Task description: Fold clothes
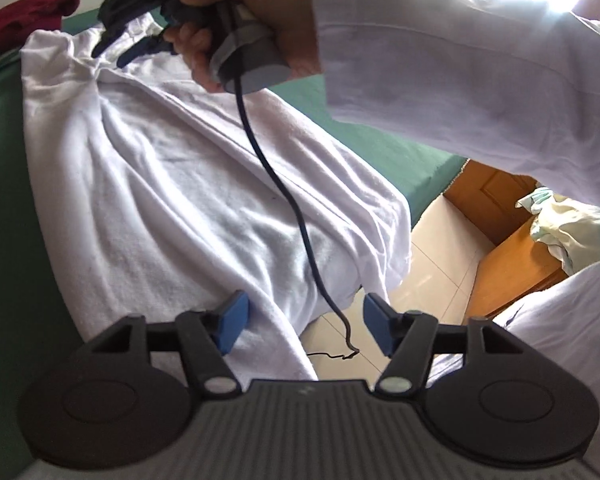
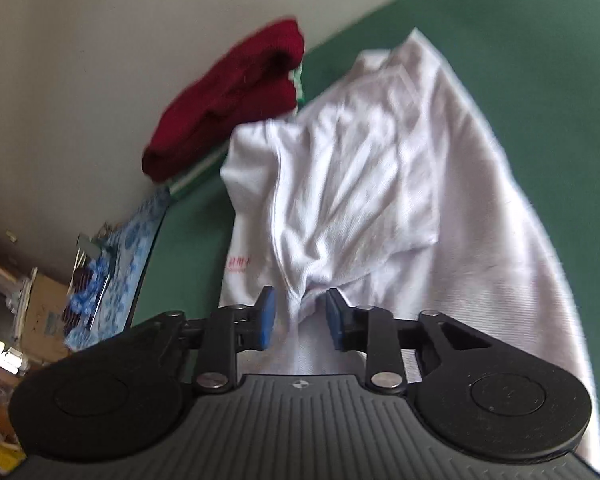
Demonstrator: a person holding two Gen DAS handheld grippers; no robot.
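A white t-shirt point(image 1: 172, 184) lies rumpled on a green bed cover point(image 1: 8, 208), its lower end hanging over the bed's edge. My left gripper point(image 1: 300, 324) is open, its blue pads wide apart over the shirt's hanging hem, holding nothing. My right gripper point(image 1: 136, 44) shows at the shirt's far end in the left wrist view, held in a hand. In the right wrist view the right gripper point(image 2: 299, 318) is partly open, a bunched fold of the white t-shirt point(image 2: 360, 184) standing between its blue pads without being pinched.
A dark red folded garment point(image 2: 236, 96) lies at the bed's far edge by the wall, also in the left wrist view point(image 1: 24, 16). A black cable point(image 1: 276, 184) hangs over the shirt. A wooden cabinet point(image 1: 496, 240) with pale cloth stands on the tiled floor point(image 1: 436, 264).
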